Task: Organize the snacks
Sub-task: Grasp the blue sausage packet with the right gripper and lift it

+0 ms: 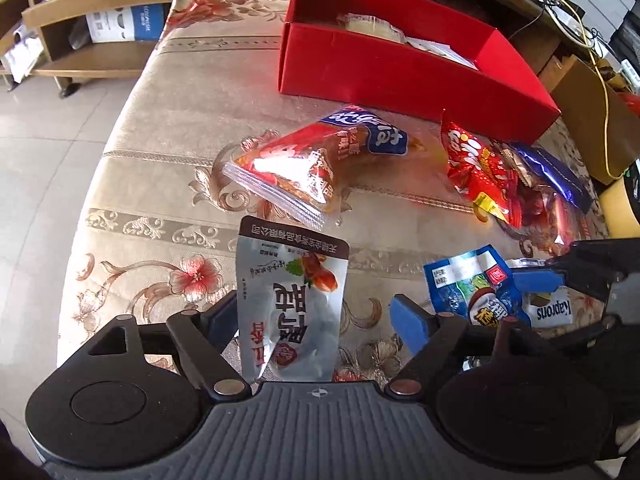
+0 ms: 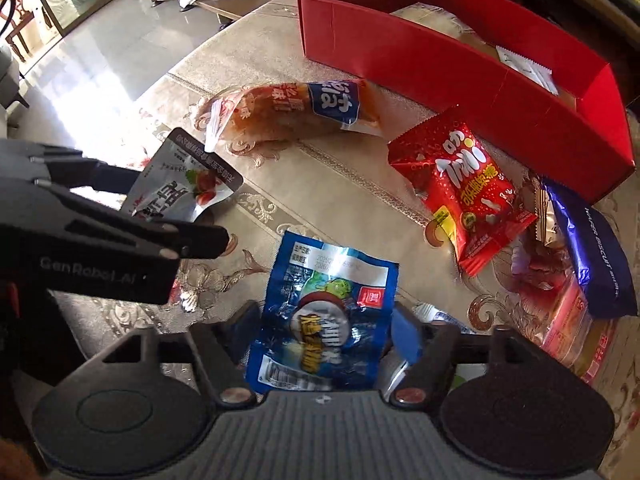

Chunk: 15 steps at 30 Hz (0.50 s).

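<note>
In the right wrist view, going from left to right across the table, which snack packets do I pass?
Silver pouch → clear-wrapped bread packet → blue packet between the right claw's fingers → red packet → dark blue wafer pack.

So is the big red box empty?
No. The red box is open on top, and pale wrapped packets already lie inside it.

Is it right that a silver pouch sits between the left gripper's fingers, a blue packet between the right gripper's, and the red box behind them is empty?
Not quite: the red box is not empty. The right wrist view shows pale wrapped packets inside. The silver pouch and blue packet are as described.
</note>
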### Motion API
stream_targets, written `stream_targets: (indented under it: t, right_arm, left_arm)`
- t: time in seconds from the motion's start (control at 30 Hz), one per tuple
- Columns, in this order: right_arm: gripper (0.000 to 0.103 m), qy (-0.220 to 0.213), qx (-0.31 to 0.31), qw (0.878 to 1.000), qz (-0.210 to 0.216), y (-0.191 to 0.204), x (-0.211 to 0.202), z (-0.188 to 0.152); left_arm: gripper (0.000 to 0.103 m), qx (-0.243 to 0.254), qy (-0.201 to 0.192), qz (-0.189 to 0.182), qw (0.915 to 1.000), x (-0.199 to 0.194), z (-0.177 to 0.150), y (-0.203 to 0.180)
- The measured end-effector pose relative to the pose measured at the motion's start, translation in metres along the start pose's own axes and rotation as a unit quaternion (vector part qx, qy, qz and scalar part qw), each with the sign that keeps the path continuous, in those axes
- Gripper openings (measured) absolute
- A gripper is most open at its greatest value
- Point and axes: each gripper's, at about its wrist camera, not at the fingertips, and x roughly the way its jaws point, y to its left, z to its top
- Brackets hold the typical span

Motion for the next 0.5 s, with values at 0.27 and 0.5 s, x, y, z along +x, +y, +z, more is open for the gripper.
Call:
stream_targets:
  t: [0.27, 0.5]
  right_arm:
    - [0.102, -0.008, 0.037, 0.999, 0.026, -0.011, 0.0, -0.012]
    - [0.067, -0.02, 0.019, 0.999, -0.021, -0.017, -0.021, -0.025]
  left_arm:
    - [0.074, -0.002, -0.006, 0.019, 0.9998, -0.003, -0.001, 0.001]
    - [0.07, 0.039, -0.004, 0.053, 0.9978, -0.002, -0.006, -0.013]
